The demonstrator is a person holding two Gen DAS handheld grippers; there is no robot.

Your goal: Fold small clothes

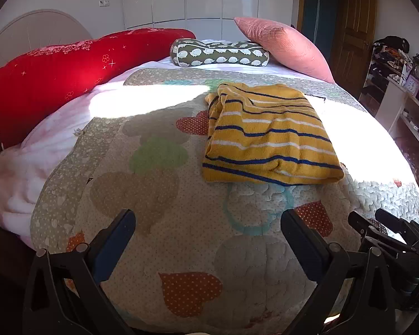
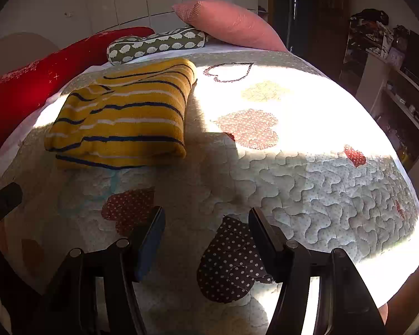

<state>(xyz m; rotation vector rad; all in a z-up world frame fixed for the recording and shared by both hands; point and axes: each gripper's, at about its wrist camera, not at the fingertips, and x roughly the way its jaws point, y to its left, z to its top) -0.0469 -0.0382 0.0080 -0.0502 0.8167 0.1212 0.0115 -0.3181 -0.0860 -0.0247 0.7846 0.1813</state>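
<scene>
Lying folded on quilt (image 1: 181,223), striped garment (image 1: 265,136), pillows (image 1: 220,53) beyond.

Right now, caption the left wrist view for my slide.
Open left gripper hovers over the heart-patterned quilt, facing a folded yellow striped garment.

a quilt (image 1: 159,195) with dotted hearts covers the bed, half in sun, half in shade. a red bolster (image 1: 56,75) lies along its left edge. at the far end a hedgehog-print pillow (image 1: 220,54) rests against a pink pillow (image 1: 287,47). white wardrobe (image 1: 204,0) doors stand behind, a wooden door (image 1: 354,33) and cluttered shelves (image 1: 405,89) to the right.
</scene>
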